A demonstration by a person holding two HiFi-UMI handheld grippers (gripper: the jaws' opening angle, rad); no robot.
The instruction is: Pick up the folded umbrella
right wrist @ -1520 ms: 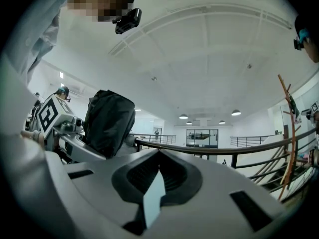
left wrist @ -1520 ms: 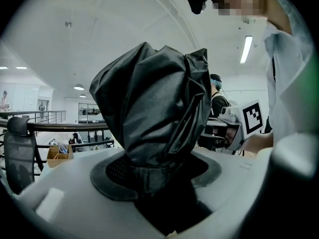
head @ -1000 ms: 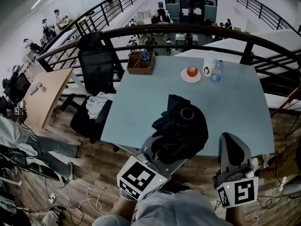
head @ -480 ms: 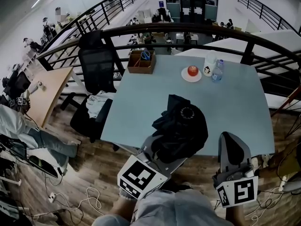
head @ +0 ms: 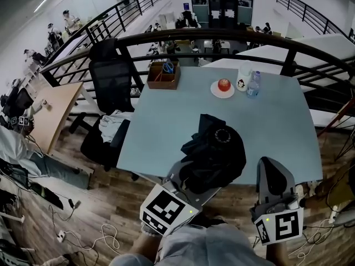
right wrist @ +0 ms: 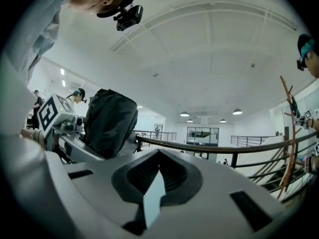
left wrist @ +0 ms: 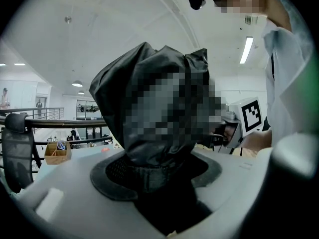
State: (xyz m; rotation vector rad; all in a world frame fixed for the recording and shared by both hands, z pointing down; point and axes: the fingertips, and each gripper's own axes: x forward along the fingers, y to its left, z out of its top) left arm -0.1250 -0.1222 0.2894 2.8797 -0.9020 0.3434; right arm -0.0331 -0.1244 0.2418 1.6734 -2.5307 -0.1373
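Note:
The folded umbrella [head: 215, 153] is a black, crumpled bundle with a round cap end, held above the near edge of the pale blue table [head: 161, 132]. My left gripper [head: 187, 180] is shut on the umbrella's lower end. In the left gripper view the umbrella [left wrist: 154, 118] rises straight out from between the jaws of the left gripper [left wrist: 154, 180]. My right gripper [head: 273, 165] stands to the right of the umbrella, apart from it and shut with nothing in it. In the right gripper view the right gripper [right wrist: 157, 176] is shut, and the umbrella [right wrist: 110, 122] shows at the left.
At the table's far side are a wooden box [head: 162, 75], a plate with a red fruit [head: 223, 86], a white container [head: 243, 75] and a bottle [head: 253, 84]. A black office chair [head: 112, 81] stands at the left. A dark railing [head: 222, 36] curves behind the table.
The head view has shifted slightly. Both grippers and the umbrella keep their places.

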